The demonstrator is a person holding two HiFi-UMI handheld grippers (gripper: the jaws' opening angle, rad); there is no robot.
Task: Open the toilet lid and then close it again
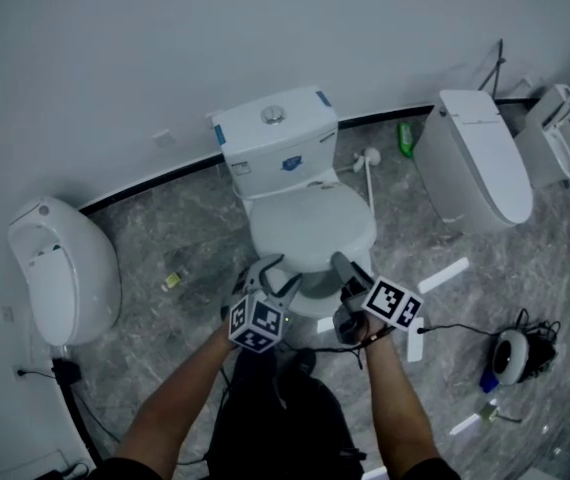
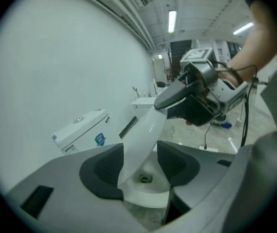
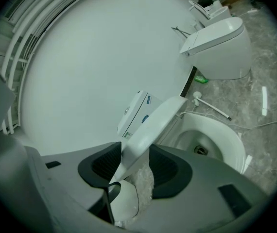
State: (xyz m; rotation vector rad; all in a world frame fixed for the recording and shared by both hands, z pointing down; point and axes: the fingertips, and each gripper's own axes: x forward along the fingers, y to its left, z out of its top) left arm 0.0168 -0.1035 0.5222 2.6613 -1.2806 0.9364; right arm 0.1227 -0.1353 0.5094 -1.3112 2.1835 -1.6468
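Both of the person's bare forearms (image 1: pixel 180 408) reach forward and down from the body, side by side, wrists close together over the front of the toilet. Each hand carries its tool angled downward, the marker cubes facing up.

The left hand-held gripper (image 1: pixel 273 276) sits at the front left of the toilet lid (image 1: pixel 310 223). It is released: the jaws stand wide around the lid's rim. The rim lies against one pad, and a gap to the other pad shows the bowl (image 2: pixel 145 178) through it.

The right hand-held gripper (image 1: pixel 343 266) is just beside it, at the front right of the same rim. It is clenched on the lid, a pad pressed to each face of the thin white edge. The left gripper view shows its dark upper jaw lying on top of the lid.

The lid is partly raised, hinged at the back. It slants up from the two grippers toward the tank (image 1: pixel 275 133), and the bowl is open to view beneath it. The tank stands against the pale wall (image 1: pixel 115 48) and has a round button on top.

The floor (image 1: pixel 185 238) is grey and marbled. A toilet brush (image 1: pixel 370 163) lies on it just right of the tank, with a green bottle (image 1: pixel 406 138) beyond that. Another white toilet (image 1: pixel 480 158) stands further right with its lid down. A white fixture (image 1: pixel 65 268) lies well off to the left.
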